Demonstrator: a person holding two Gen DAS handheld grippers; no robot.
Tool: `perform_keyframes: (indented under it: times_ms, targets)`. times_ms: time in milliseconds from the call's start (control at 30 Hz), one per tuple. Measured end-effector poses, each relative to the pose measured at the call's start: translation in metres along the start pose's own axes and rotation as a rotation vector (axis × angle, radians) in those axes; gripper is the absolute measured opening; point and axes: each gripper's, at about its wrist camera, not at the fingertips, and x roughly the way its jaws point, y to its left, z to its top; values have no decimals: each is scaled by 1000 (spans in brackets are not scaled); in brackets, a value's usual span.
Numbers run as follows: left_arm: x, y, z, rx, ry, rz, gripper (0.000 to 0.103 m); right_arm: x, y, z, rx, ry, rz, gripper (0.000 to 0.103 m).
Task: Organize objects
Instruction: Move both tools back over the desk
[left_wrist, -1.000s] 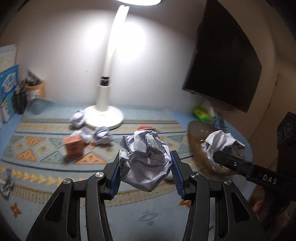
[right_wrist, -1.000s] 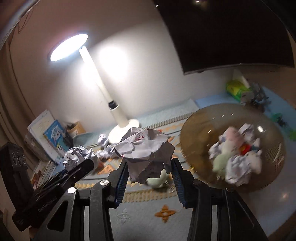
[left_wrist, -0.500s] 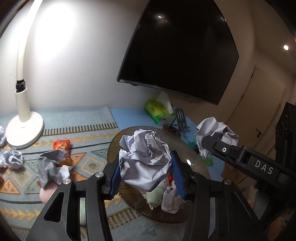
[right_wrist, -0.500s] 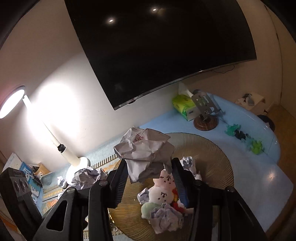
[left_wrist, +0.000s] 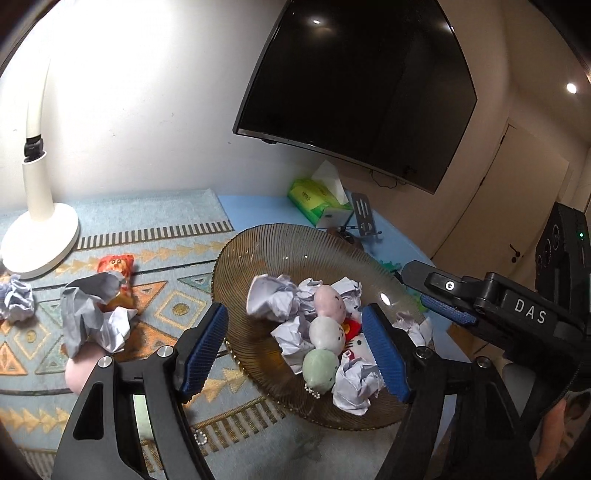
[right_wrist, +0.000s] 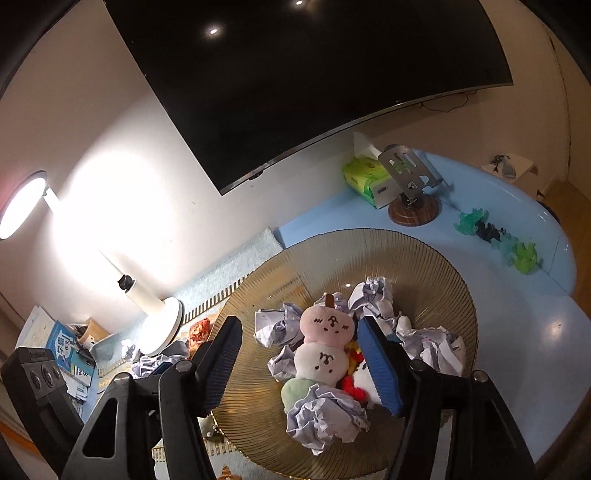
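Note:
A ribbed amber glass bowl (left_wrist: 280, 243) (right_wrist: 424, 258) sits on the table and holds several crumpled paper balls (left_wrist: 269, 299) (right_wrist: 325, 417) and small plush toys (left_wrist: 325, 332) (right_wrist: 325, 343). My left gripper (left_wrist: 295, 350) is open and empty above the bowl's near side. My right gripper (right_wrist: 299, 365) is open and empty above the bowl; it also shows at the right of the left wrist view (left_wrist: 439, 295). More paper balls lie on the patterned mat: a large one (left_wrist: 92, 314) and a small one (left_wrist: 16, 299).
A white desk lamp (left_wrist: 37, 229) (right_wrist: 155, 317) stands on the patterned mat (left_wrist: 166, 306). A red snack packet (left_wrist: 118, 266), a green tissue box (left_wrist: 317, 199) (right_wrist: 365, 173), a metal stand (right_wrist: 410, 184), green toys (right_wrist: 517, 251), books (right_wrist: 62, 347). A dark TV (left_wrist: 362, 81) hangs on the wall.
Both grippers have opened and let go of their crumpled paper balls, which now lie in the bowl. Both have come lower and closer over the bowl.

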Motion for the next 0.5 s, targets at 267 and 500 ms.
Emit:
perform_keyframes:
  times_ms: [267, 500]
  targets:
    - [-54, 14, -9, 9, -84, 54, 73, -18, 63, -21, -161, -10, 64, 64]
    - [-135, 61, -32, -8, -229, 249, 103, -7, 138, -59, -317, 8, 148, 69]
